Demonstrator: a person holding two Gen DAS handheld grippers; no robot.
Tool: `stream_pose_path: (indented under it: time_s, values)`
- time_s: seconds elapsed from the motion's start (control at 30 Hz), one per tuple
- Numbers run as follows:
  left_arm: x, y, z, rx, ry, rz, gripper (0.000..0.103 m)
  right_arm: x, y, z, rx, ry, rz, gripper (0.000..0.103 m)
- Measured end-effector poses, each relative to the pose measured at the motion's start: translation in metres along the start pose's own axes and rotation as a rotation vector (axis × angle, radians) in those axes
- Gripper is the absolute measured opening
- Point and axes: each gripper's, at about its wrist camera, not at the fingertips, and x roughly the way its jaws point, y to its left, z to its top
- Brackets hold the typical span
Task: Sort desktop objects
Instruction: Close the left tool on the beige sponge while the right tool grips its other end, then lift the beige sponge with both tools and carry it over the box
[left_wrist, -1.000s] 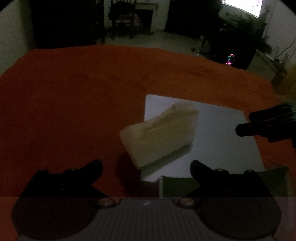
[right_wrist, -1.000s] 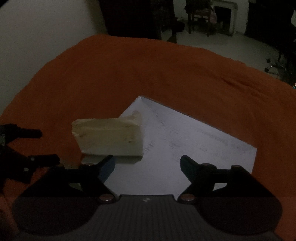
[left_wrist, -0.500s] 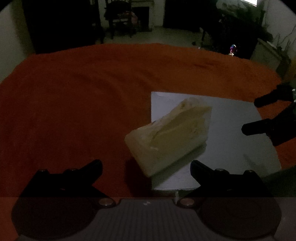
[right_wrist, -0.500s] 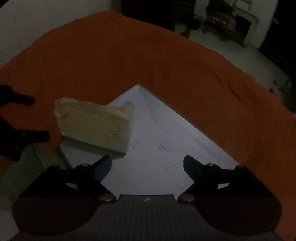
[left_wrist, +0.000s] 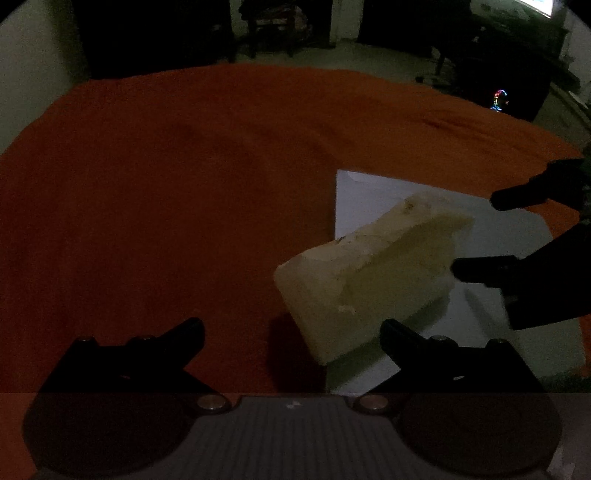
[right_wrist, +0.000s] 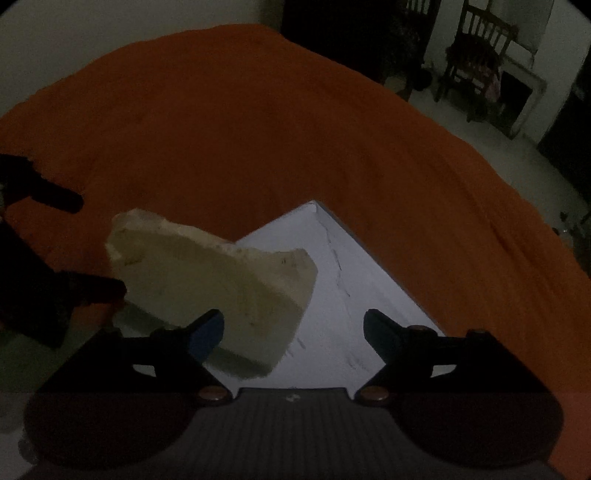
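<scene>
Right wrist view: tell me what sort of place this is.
Probably a dim room at home: a wooden chair stands by what looks like a fireplace, behind a table under an orange cloth.

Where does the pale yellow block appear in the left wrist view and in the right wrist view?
Left wrist view: the pale yellow block is right of centre, its right part over the white sheet.
Right wrist view: it is left of centre, just ahead of the near finger.
Shared landmark: the white sheet on the orange cloth.
</scene>
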Motion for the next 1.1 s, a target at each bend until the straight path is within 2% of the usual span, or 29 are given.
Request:
stream_pose_path:
  time_s: [0.07,0.17,0.2,0.23,0.27,0.3,0.33,0.4,0.53,0.67,0.93,1.1]
  values:
    - [0.006,-0.001,0.002,-0.004,0.001,0.000,0.103,0.007,0.001,0.002,-0.008,0.002,-0.003,0.073]
    - [0.013,-0.003,0.006,0.004,-0.018,-0.002,0.100,0.017,-0.001,0.002,-0.001,0.033,0.010,0.043]
    - [0.017,-0.003,0.007,0.011,-0.027,-0.013,0.084,0.019,-0.002,0.002,-0.001,0.046,0.012,0.027]
    - [0.021,-0.003,0.009,0.017,-0.027,-0.027,0.072,0.019,-0.002,0.001,-0.007,0.055,0.015,0.017]
    - [0.027,-0.002,0.011,0.014,-0.003,-0.056,0.044,0.017,-0.002,0.000,-0.007,0.052,0.020,0.015]
    - [0.033,0.002,0.014,-0.004,0.028,-0.094,0.032,0.016,-0.002,-0.001,-0.006,0.048,0.025,0.013]
    - [0.036,0.005,0.016,-0.030,0.042,-0.118,0.032,0.012,-0.002,-0.002,0.019,0.044,0.032,0.012]
    - [0.036,0.008,0.019,-0.049,0.025,-0.124,0.025,0.006,-0.002,-0.003,0.057,0.043,0.042,0.011]
    - [0.025,0.002,0.021,0.039,-0.036,-0.134,0.023,-0.010,0.002,-0.013,0.090,0.041,0.047,0.010]
    - [0.016,-0.010,0.022,0.095,-0.041,-0.172,0.023,-0.024,0.000,-0.029,0.120,0.041,0.033,0.010]
    - [0.011,-0.059,0.025,0.245,-0.045,-0.183,0.023,-0.051,-0.023,-0.057,0.209,0.050,-0.019,0.010]
    - [0.007,-0.078,0.030,0.254,-0.044,-0.192,0.023,-0.069,-0.035,-0.066,0.257,0.037,-0.046,0.009]
